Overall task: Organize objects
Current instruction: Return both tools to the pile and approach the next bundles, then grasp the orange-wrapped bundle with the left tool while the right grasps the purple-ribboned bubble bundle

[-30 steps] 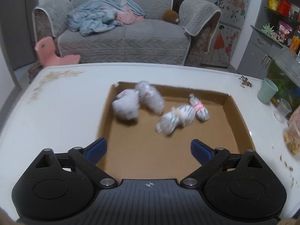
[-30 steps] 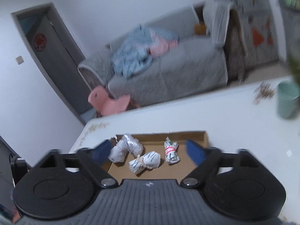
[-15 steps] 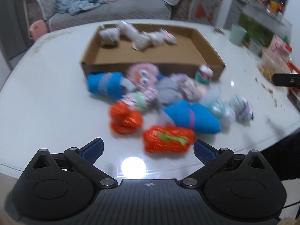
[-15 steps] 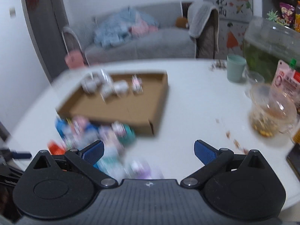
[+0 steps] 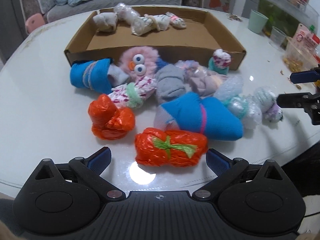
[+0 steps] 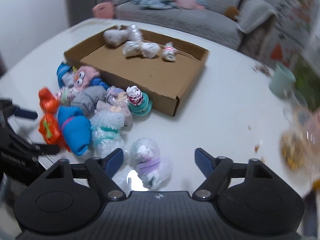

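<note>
Orange bundle (image 5: 171, 147) is lying crosswise between the open left gripper (image 5: 158, 158); right gripper (image 6: 158, 159), jaws just closing, is straddling the untouched bubble-wrapped bundle (image 6: 149, 164).

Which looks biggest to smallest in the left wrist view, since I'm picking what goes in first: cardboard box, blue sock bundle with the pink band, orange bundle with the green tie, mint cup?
1. cardboard box
2. blue sock bundle and orange bundle: similar, unranked; both lie nearer the camera.
3. mint cup, farther away.
</note>
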